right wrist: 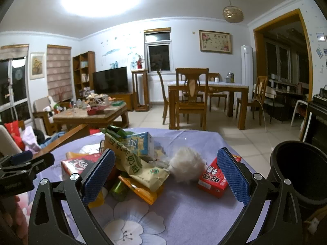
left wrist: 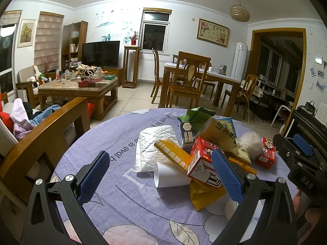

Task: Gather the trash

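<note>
Hovering above a heap of litter, both grippers are spread wide and empty. The left gripper (left wrist: 161, 173) has its fingers released on either side of a white paper cup (left wrist: 170, 175), which lies on its side with its open mouth turned toward the camera's left and its long axis running across the view toward the cartons. The right gripper (right wrist: 165, 173) is likewise released, framing a fluffy white tuft (right wrist: 187, 164) and a small red printed carton (right wrist: 214, 180) that lies flat on the worktop (right wrist: 184, 214) with its long axis running from the near left toward the far right.

The trash sits gathered near the middle of the lilac floral cloth that covers the worktop: a crinkled silver foil pouch (left wrist: 155, 147), a long yellow wrapper (left wrist: 173, 155) slanting down to the right over the cup, a second red carton (left wrist: 199, 159) tipped on the pile, a cream milk-tea bag (right wrist: 139, 165) draped over it, and a blue and white box (right wrist: 137, 144) standing behind. At the right edge a dark round bin (right wrist: 298, 175) stands just beside the worktop, mouth tilted toward the pile, probably put there so each piece has a short path in.

Nothing is yet grasped, so collecting seems barely begun. The loose single carton looks the easiest first pick, as it lies apart from the heap.
</note>
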A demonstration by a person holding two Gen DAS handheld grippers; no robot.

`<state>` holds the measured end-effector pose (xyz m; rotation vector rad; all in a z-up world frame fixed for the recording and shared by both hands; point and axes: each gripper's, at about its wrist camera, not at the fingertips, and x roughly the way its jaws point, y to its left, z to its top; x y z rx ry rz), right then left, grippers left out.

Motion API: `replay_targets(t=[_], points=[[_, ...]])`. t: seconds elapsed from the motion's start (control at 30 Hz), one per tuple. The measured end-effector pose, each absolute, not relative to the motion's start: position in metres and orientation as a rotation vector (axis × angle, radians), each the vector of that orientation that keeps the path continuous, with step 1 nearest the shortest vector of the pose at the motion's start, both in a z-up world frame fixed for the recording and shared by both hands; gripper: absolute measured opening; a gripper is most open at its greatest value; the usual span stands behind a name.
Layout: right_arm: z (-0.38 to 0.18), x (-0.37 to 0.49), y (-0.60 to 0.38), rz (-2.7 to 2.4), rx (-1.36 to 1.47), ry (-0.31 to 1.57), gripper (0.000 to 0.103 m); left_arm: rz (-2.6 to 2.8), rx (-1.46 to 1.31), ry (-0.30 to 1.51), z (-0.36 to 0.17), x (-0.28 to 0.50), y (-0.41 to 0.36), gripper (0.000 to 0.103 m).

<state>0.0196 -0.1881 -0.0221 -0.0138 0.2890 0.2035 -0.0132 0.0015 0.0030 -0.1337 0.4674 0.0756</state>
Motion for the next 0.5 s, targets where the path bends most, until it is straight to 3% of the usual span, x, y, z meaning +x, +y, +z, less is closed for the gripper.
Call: replay_targets(t=[0.3, 0.5], points=[[-0.022, 0.02, -0.188, 0.203, -0.014, 0.289, 0.099, 0.074, -0.147, 0.456, 0.003, -0.014, 0.004, 0.098], [-0.02, 0.03, -0.195, 0.306, 0.078, 0.399, 0.099, -0.12, -0.229, 0.494, 0.0, -0.015, 0.023, 0.098]])
